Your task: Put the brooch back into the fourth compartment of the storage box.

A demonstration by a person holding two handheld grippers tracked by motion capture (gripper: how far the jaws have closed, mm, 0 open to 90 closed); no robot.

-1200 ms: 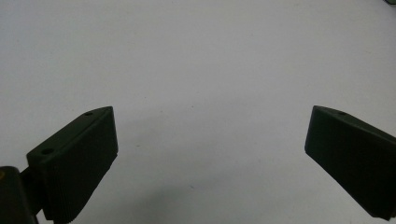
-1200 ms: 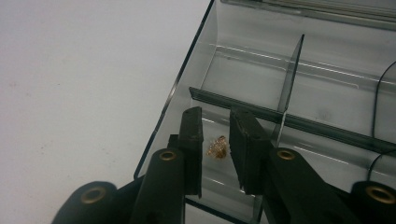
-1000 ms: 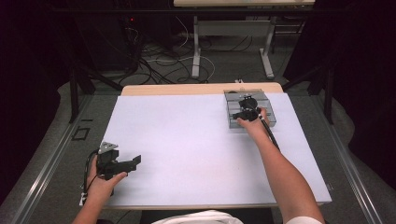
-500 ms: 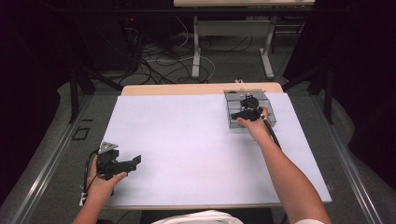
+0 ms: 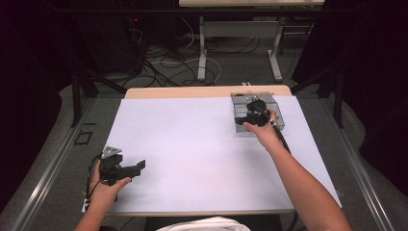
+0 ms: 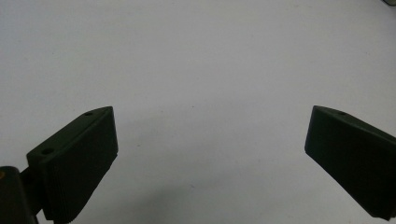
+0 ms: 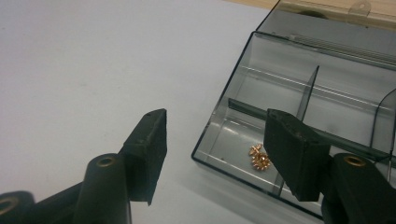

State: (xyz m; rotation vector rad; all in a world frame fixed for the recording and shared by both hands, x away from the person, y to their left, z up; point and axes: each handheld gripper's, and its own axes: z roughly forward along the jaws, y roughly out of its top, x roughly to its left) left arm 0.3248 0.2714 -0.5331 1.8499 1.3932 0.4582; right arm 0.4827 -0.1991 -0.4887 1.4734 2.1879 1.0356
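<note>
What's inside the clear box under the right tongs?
Small gold toothed parts lie in the near corner compartment of the box. The compartments beyond its dividers look empty. The right tongs, open, cover part of the near compartments, so more could lie there.

The right gripper [image 7: 215, 149] hides part of the small gold pieces [image 7: 258, 157], too small to identify, in the clear box [image 7: 289, 93].
</note>
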